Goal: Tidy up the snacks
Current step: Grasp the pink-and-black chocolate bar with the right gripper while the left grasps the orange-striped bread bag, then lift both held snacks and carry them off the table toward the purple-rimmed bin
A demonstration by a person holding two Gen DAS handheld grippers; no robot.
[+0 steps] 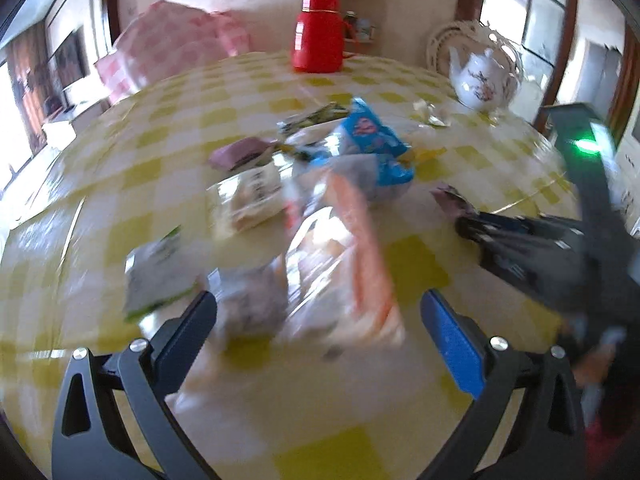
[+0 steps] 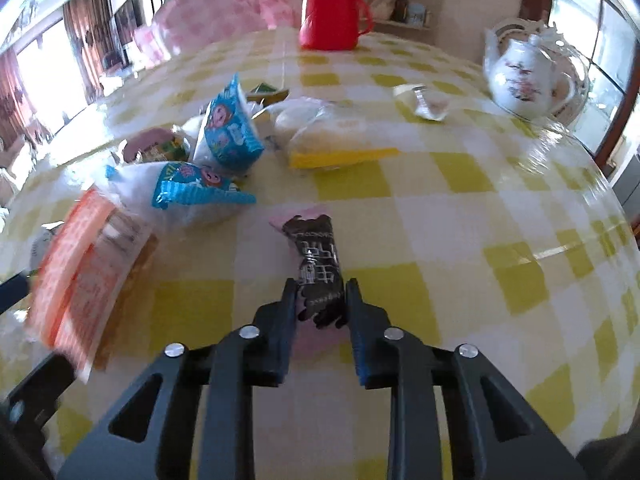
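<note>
Table: round top under a yellow-and-white checked cloth point(image 2: 460, 208), windows and wooden frames behind it.
Far edge: red thermos jug point(image 2: 330, 4) upright; white flowered teapot point(image 2: 524, 76) toward the far right edge, on a glossy tray.
Snack pile: middle to left of the table, heaped and touching, with two blue-and-white packets point(image 2: 230, 132), a clear bag with a yellow strip point(image 2: 332, 140), and an orange-and-clear bag point(image 1: 352, 264) nearest the near edge.
Loose wrapper: small crumpled piece point(image 2: 424, 104) alone, between the pile and the teapot.
Dark snack bar point(image 2: 316, 264): right of the pile, apart from it, lengthwise between the right fingers.
Right gripper point(image 2: 320, 300): clamped on the bar's near end, pads pressing both sides.
Left gripper point(image 1: 320, 320): jaws spread wide, gripping nothing, over the orange-and-clear bag; view blurred.
</note>
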